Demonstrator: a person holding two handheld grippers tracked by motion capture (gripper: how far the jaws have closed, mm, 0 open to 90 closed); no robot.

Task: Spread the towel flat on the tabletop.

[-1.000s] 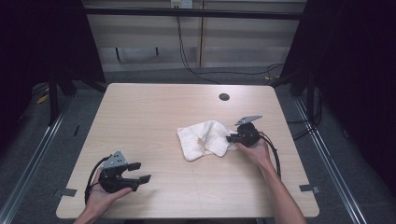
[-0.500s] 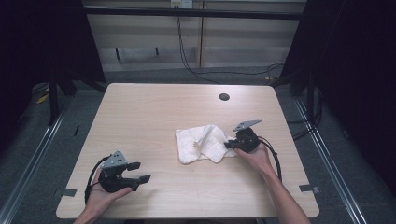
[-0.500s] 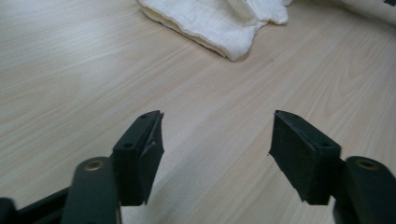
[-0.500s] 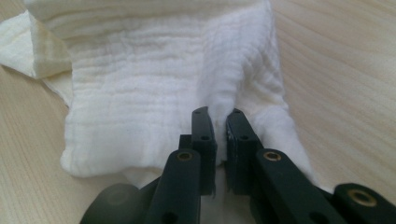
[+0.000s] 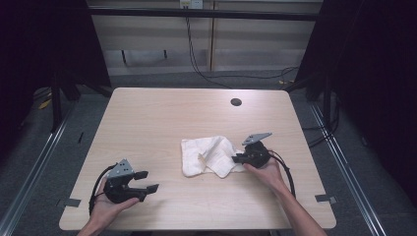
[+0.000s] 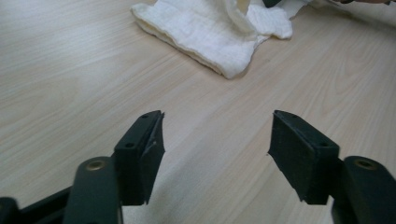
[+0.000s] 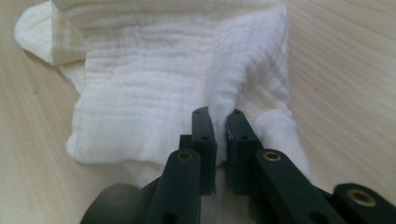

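Cloth (image 5: 209, 155): white, crumpled, lying right of centre on the tabletop (image 5: 162, 118).
Handling: likely light, soft and limp; it should sag and drag rather than hold shape, and its crinkled weave should not slip.
Hold: a bunched edge or corner seems best.
Axis: roughly left to right across the tabletop, with a flap turned up near its middle.
Right hand-held gripper (image 7: 219, 121): closed, pinching a fold at the cloth's right edge.
Left hand-held gripper (image 6: 215, 140): jaws apart, empty, low over bare wood well left of the cloth.

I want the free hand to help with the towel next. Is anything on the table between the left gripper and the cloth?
Nothing visible: bare table lies between the open left gripper and the white cloth.
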